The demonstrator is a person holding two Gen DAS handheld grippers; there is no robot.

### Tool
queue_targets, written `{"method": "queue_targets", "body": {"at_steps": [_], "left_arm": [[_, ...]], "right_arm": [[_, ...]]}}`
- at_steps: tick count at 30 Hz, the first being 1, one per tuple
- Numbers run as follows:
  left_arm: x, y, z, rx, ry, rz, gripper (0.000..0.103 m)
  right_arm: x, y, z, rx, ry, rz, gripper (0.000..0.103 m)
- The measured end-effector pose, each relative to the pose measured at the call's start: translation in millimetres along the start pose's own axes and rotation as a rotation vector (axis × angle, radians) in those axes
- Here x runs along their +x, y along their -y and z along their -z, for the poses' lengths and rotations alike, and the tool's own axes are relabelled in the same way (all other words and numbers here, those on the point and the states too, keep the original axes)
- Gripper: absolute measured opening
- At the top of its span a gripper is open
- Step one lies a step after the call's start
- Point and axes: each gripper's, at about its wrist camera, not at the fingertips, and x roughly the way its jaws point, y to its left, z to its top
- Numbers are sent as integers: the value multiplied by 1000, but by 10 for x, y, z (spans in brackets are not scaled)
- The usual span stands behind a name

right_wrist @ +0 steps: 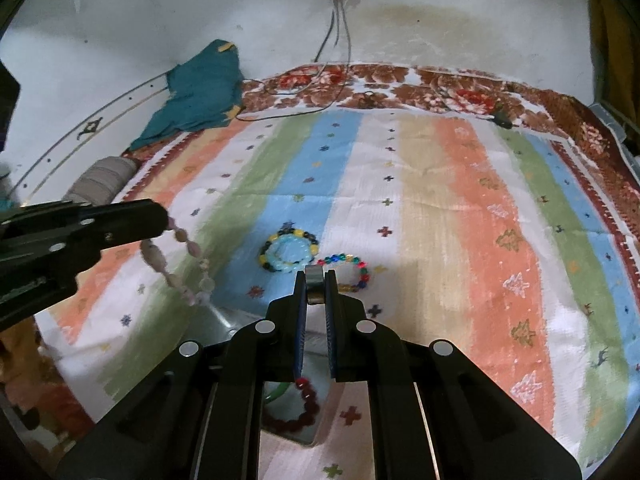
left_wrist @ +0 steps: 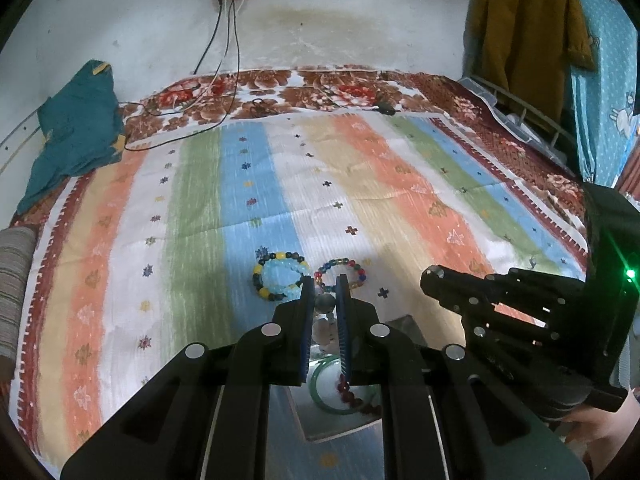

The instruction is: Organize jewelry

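My left gripper (left_wrist: pixel 325 286) is shut on a string of pale pink beads (right_wrist: pixel 176 264). The string hangs from its tip (right_wrist: pixel 160 220) above the striped bedspread (left_wrist: pixel 200 200). My right gripper (right_wrist: pixel 316 280) is shut on a small grey metal piece (right_wrist: pixel 315 290); I cannot tell what that piece belongs to. Below both grippers lies a steel tray (right_wrist: pixel 228 320) holding a green bangle (left_wrist: pixel 320 384) and a dark red bead bracelet (right_wrist: pixel 308 408). Ahead on the cloth lie a light blue bracelet inside a yellow-and-black one (left_wrist: pixel 280 276) and a multicoloured bead bracelet (left_wrist: pixel 344 274).
A teal cloth (left_wrist: pixel 76 132) lies at the bed's far left. Cables (left_wrist: pixel 224 60) run from a wall power strip onto the floral blanket (left_wrist: pixel 320 92). A mustard coat (left_wrist: pixel 528 20) hangs at the right. A grey roll (right_wrist: pixel 104 180) sits at the left edge. A hand (left_wrist: pixel 600 428) holds the right gripper.
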Motion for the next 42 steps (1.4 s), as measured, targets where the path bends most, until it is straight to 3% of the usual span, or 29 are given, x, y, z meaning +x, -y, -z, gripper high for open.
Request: {"method": "queue_targets", "body": {"at_steps": [11, 12, 13, 15, 18, 22, 32, 42], "left_arm": [[-48, 11, 142, -25, -34, 18, 11], [-39, 0, 148, -30, -43, 8, 11], [-33, -14, 149, -37, -47, -1, 11], [-36, -63, 148, -53, -48, -15, 13], [-26, -134, 143, -73, -49, -25, 27], [10, -205, 127, -96, -56, -35, 37], [152, -322, 94, -121, -92, -66, 47], [345, -464, 51, -143, -133, -118, 53]], "right_arm": [[-24, -177, 173, -28, -67, -88, 10], [-38, -199, 185, -41, -62, -72, 14], [-54, -207, 189, -48, -53, -57, 33], [-75, -178, 185, -35, -43, -45, 50], [-38, -118, 190, -24, -56, -29, 50], [19, -51, 189, -14, -72, -17, 50], [97, 52, 132, 22, -82, -11, 53], [141, 88, 86, 28, -81, -7, 63]]}}
